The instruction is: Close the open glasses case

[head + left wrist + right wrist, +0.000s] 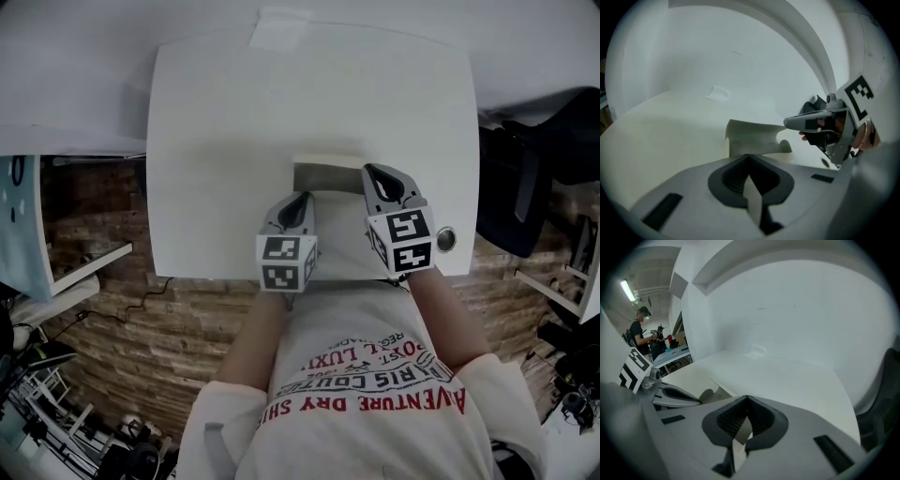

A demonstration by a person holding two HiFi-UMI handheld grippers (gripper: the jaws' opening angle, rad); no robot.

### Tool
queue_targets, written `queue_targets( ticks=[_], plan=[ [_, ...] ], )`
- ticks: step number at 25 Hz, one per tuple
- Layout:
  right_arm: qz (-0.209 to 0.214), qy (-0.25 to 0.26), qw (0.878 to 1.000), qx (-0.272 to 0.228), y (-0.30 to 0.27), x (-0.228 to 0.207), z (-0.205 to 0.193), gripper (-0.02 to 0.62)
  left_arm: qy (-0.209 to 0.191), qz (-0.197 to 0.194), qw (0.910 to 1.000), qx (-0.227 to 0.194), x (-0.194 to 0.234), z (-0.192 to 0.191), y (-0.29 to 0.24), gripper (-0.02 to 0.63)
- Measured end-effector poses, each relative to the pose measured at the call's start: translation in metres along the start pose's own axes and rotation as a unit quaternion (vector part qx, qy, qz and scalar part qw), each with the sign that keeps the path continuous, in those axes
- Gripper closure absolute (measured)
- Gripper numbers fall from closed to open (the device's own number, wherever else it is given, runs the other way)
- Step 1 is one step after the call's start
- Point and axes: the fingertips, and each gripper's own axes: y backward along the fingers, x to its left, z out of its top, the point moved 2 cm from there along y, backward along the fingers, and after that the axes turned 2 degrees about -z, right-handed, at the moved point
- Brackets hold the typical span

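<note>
The person's white shirt (pixel 375 361) with red letters fills the bottom. The left gripper (pixel 303 199) and right gripper (pixel 372 172) are both squeezed closed, holding nothing, over a white table (pixel 225 131) on a brick floor (pixel 131 319). The pale glasses case (pixel 328 176) lies open between their tips, lower middle. A black chair (pixel 525 178) stands at right.

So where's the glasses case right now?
In the head view, the glasses case lies open on the white table near its front edge. It sits between the tips of the left gripper and the right gripper.
</note>
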Motion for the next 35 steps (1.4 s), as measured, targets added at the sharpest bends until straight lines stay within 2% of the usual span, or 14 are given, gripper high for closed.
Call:
queue_targets(
  ticks=[12, 16, 25, 31, 35],
  plan=[
    [0.011, -0.005, 0.999, 0.033, 0.018, 0.022, -0.034, 0.583, -0.041, -0.008, 0.9989, 0.019, -0.003, -0.001, 0.0, 0.598],
    [0.011, -0.004, 0.999, 0.045, 0.017, 0.028, -0.044, 0.583, -0.042, -0.007, 0.9984, 0.036, -0.005, -0.011, 0.001, 0.598],
    [0.006, -0.002, 0.998, 0.061, 0.007, 0.03, -0.064, 0.583, -0.049, -0.006, 0.9984, 0.027, -0.005, -0.009, 0.008, 0.598],
    [0.006, -0.006, 0.999, 0.048, 0.012, 0.029, -0.057, 0.583, -0.046, -0.002, 0.9989, 0.012, -0.004, -0.005, 0.015, 0.598],
    [0.005, -0.012, 1.0, 0.009, 0.026, 0.027, -0.034, 0.583, -0.05, -0.005, 0.9986, -0.018, -0.01, 0.018, 0.025, 0.598]
  ],
)
